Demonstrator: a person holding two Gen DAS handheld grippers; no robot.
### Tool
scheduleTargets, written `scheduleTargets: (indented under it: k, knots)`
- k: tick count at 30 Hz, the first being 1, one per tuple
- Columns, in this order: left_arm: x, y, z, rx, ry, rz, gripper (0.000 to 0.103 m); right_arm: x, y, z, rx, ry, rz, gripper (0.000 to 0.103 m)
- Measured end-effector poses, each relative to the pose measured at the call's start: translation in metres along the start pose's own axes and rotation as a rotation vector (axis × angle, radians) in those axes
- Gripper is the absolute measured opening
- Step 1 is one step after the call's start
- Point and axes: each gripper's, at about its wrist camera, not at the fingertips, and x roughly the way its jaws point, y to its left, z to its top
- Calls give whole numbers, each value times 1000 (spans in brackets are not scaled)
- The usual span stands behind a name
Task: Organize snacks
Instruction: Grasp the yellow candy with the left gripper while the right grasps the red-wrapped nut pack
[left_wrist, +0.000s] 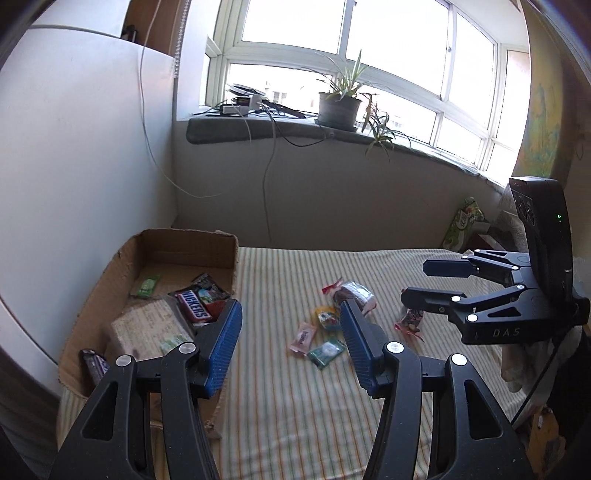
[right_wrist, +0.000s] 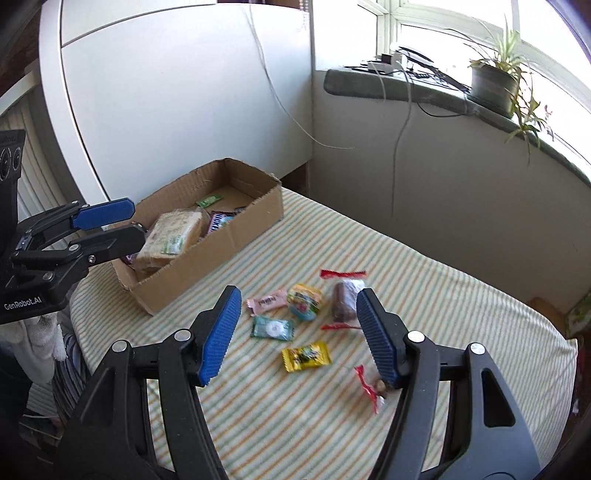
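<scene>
Both grippers hang open and empty — the right gripper above loose snacks at frame centre, the left gripper beside the part-filled cardboard box upper left. Judged next: close on one wrapper — carry it boxward.

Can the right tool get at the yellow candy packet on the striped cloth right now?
Probably yes: the right tool is open above the yellow candy packet, which lies flat, apart from the other sweets, with nothing covering it.

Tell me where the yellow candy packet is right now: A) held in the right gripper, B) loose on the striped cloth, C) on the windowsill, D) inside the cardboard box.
B: the yellow candy packet lies flat on the striped cloth, outside the cardboard box, and the right gripper is open and empty.
</scene>
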Motion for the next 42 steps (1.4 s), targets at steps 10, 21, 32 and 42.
scheduleTargets:
  k: [10, 21, 32, 42]
  knots:
    - [69, -45, -24, 45, 138, -134, 49, 9, -84, -51, 197, 87, -62, 68]
    - [133, -77, -41, 144, 283, -174, 39, 44, -106, -72, 359, 187, -16, 68]
    - [146, -83, -43, 178, 306, -147, 32, 77, -112, -69, 423, 240, -58, 68]
    - [142, -82, -44, 183, 290, -130, 23, 87, -92, -64, 331, 262, -136, 49]
